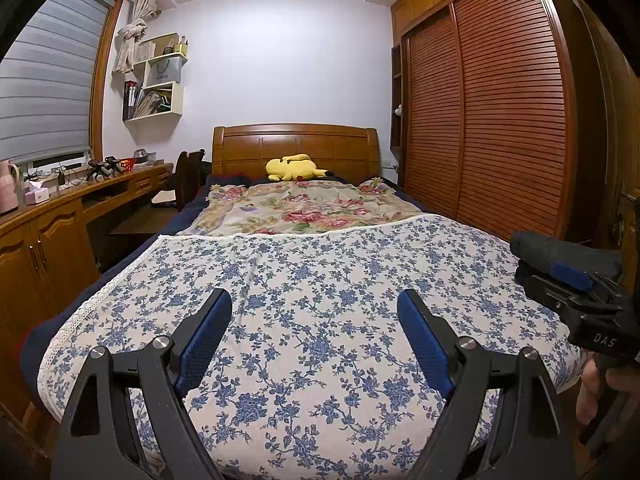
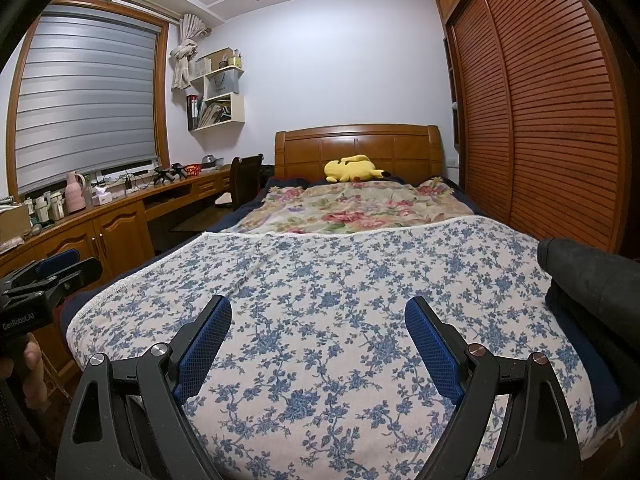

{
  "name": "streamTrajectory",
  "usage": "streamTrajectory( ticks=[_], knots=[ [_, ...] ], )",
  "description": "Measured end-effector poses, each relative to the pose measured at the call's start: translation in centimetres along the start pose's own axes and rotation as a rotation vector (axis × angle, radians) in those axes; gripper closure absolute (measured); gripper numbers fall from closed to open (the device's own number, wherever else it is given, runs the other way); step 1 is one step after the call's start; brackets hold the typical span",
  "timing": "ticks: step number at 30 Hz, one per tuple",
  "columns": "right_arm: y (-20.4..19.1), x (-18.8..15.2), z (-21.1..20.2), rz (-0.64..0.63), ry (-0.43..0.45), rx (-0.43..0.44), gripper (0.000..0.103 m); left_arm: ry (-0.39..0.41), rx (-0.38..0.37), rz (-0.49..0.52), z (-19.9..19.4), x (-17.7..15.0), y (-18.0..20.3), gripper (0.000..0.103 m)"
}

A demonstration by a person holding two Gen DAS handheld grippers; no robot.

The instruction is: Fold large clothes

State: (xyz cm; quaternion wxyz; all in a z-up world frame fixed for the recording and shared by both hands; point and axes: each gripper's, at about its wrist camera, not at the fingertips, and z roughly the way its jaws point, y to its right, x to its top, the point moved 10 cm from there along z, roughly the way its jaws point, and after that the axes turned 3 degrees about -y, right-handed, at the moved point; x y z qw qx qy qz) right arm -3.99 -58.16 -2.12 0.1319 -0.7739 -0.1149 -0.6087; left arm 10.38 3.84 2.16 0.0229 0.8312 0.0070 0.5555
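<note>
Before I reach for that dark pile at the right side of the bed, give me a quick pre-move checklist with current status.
1. Left hand-held gripper open, nothing between its fingers: ok.
2. Right hand-held gripper open and holding nothing: ok.
3. Dark clothes pile in view on the bed's right side: ok.
4. Blue floral sheet lying flat with free space for folding: ok.
5. Which garment is on top, and where its edges are: cannot tell, the pile is bunched and cut off by the frame.
6. Yellow plush toy at the headboard, far from the work area: ok.
</note>
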Motion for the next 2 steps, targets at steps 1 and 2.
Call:
streamTrajectory(
  ticks=[1, 2],
  knots=[
    [0.0, 0.02, -0.01, 0.0, 0.0, 0.0, 0.014, 0.0, -0.001, 0.0, 0.0, 0.02, -0.01, 0.018],
    [-0.01, 0.02, -0.01, 0.0, 0.0, 0.001, 0.014, 0.0, -0.002, 0.0, 0.0, 0.05, -0.02, 0.018]
  ],
)
